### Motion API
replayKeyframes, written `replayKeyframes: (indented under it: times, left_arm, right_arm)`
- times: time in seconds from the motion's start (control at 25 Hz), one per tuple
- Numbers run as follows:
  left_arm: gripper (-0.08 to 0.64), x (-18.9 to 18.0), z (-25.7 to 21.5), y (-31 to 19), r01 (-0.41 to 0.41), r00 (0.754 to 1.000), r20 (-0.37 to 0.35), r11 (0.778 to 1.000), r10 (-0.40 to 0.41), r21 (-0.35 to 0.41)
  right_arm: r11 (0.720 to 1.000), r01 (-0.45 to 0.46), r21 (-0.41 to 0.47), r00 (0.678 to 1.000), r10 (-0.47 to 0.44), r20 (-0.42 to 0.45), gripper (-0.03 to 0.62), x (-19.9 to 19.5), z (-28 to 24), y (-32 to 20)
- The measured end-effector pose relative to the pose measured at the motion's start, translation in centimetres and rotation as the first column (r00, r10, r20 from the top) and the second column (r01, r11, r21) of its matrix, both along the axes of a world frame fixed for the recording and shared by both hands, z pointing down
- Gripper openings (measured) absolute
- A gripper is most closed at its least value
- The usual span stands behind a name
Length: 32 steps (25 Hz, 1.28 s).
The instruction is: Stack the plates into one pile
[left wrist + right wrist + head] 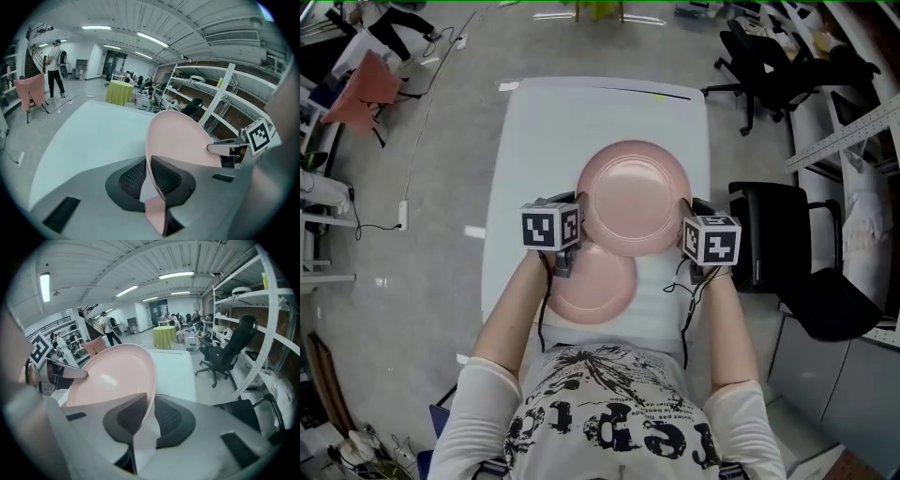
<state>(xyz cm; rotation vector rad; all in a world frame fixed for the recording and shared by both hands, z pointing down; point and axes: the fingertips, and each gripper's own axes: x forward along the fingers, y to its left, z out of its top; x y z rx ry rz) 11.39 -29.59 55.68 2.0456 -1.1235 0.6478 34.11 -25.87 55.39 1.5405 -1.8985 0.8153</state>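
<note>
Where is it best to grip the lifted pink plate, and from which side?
Probably by its thin rim, at the left and right edges, each gripper coming from its own side. The lifted pink plate is wide and shallow, so only the rim fits between jaws; the left gripper and right gripper grip it so.

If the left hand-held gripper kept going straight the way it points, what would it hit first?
The left hand-held gripper is clamped on the rim of the plate, which would travel with it. Beyond that, the line seems to slope down onto the white table, though depth is hard to judge.
</note>
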Motion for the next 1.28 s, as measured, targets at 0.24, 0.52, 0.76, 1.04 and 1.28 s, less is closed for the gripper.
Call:
replayKeyframes:
  times: [0.24, 0.52, 0.76, 1.04, 1.28]
  left_arm:
    - [0.037, -5.3, -1.9, 4.5, -0.015, 0.999, -0.035, 1.000, 0.016, 0.017]
    - [0.037, -11.2, -2.3, 9.7, -0.025, 0.999, -0.045, 1.000, 0.026, 0.019]
    - [0.037, -15.0, -2.1, 14.0, -0.044, 0.998, -0.049, 0.999, 0.045, 0.013]
    - [0.037, -17.0, -1.1, 17.6, -0.066, 0.997, -0.043, 0.998, 0.065, -0.002]
    - [0.038, -17.5, 0.2, 19.6, -0.073, 0.997, -0.035, 0.997, 0.072, -0.029]
  right_arm:
    - [0.999, -0.030, 0.020, 0.999, 0.030, -0.023, 0.058, -5.3, -2.1, 5.0]
    - [1.000, -0.021, 0.009, 0.998, 0.022, -0.050, 0.058, -11.4, -3.0, 10.7]
    - [0.999, -0.043, 0.000, 0.998, 0.043, -0.053, 0.058, -15.2, -2.9, 15.1]
    - [0.997, -0.074, -0.031, 0.997, 0.073, -0.029, 0.058, -17.3, -1.5, 19.1]
    - [0.993, -0.101, -0.061, 0.995, 0.101, -0.018, 0.058, -17.8, 0.1, 21.3]
